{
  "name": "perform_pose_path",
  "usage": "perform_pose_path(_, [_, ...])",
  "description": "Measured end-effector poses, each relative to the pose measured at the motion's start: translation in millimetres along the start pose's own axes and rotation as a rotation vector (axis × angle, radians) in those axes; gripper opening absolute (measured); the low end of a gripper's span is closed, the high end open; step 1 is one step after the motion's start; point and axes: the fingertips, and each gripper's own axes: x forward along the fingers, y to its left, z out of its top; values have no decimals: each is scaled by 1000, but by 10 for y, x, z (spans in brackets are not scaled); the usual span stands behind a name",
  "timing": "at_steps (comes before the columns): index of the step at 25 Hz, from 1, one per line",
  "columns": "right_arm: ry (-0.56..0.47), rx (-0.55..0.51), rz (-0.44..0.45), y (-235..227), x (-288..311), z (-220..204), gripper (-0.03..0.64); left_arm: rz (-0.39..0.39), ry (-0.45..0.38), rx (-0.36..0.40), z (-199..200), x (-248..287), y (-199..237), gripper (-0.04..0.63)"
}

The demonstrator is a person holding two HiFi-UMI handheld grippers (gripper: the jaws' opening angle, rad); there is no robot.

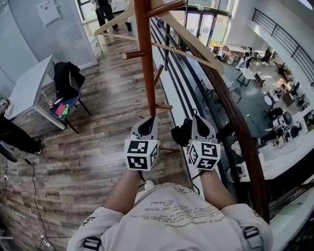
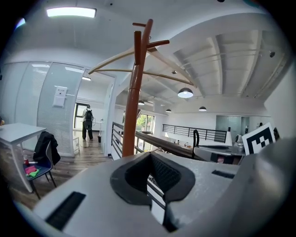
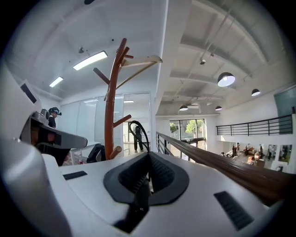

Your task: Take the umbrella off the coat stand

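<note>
The coat stand [image 1: 145, 59] is a tall reddish wooden pole with pegs, straight ahead of me; it also shows in the left gripper view [image 2: 132, 106] and the right gripper view [image 3: 110, 115]. My right gripper [image 1: 198, 125] [image 3: 149, 159] is shut on the umbrella's thin black strap [image 3: 140, 130], which loops up out of the jaws. The folded black umbrella [image 1: 181, 134] hangs by that gripper's left side, clear of the pegs. My left gripper [image 1: 146, 127] [image 2: 150, 159] is shut with nothing in it, just left of the umbrella and near the pole's lower pegs.
A dark wooden handrail [image 1: 235, 112] runs along my right, with a drop to a lower floor beyond it. A wooden hanger [image 1: 117, 17] hangs high on the stand. A grey table [image 1: 29, 88] and a chair with a black jacket [image 1: 66, 81] stand at the left. A person [image 1: 104, 10] stands far ahead.
</note>
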Motion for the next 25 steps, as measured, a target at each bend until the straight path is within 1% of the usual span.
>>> perform_pose_path(5, [-6,-10,-16,-61,-85,-17,5,-21,12,5,-28,28,-59,3])
perform_pose_path(10, [-8,-10,-31,-90,-85,-28,5,-24,13,11,-12,37,-63,3])
perform_pose_path(25, [-9,-4,-5,24,-5,4,5,-20,22,21,8,25,17,3])
